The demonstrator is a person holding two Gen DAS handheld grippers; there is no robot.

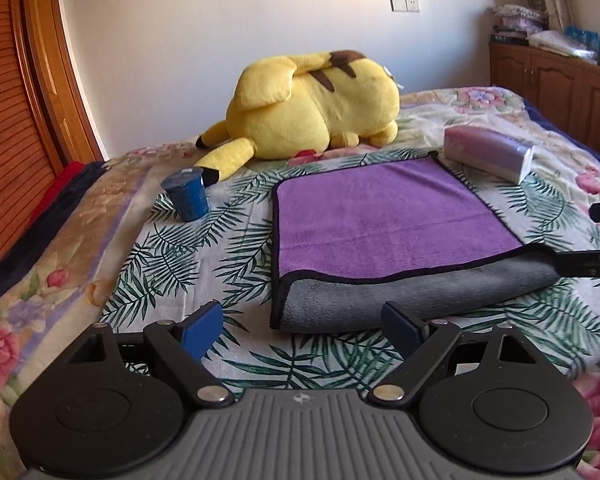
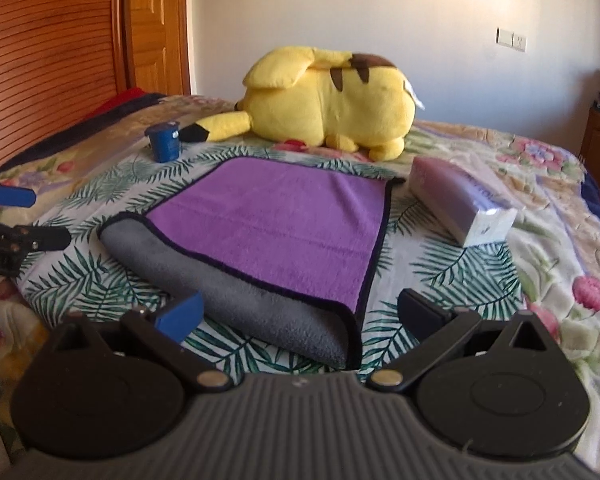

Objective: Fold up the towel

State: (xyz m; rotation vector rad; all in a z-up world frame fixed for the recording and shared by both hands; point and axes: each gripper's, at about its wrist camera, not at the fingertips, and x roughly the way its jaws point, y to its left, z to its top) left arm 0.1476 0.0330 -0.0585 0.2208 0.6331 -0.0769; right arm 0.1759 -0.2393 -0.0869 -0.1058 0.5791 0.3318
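A towel (image 1: 384,216), purple on one face and grey on the other with black trim, lies on the bed folded once; the grey fold runs along its near edge. It also shows in the right wrist view (image 2: 276,224). My left gripper (image 1: 304,328) is open and empty, just short of the towel's near left corner. My right gripper (image 2: 300,314) is open and empty, its jaws either side of the towel's near right corner without touching it. Each gripper's fingers show at the edge of the other's view.
A yellow plush toy (image 1: 312,108) lies behind the towel. A blue cup (image 1: 186,196) stands to the towel's left. A pack of tissues (image 1: 490,152) lies to its right. A wooden wardrobe (image 1: 16,120) is on the left, cabinets (image 1: 560,80) on the far right.
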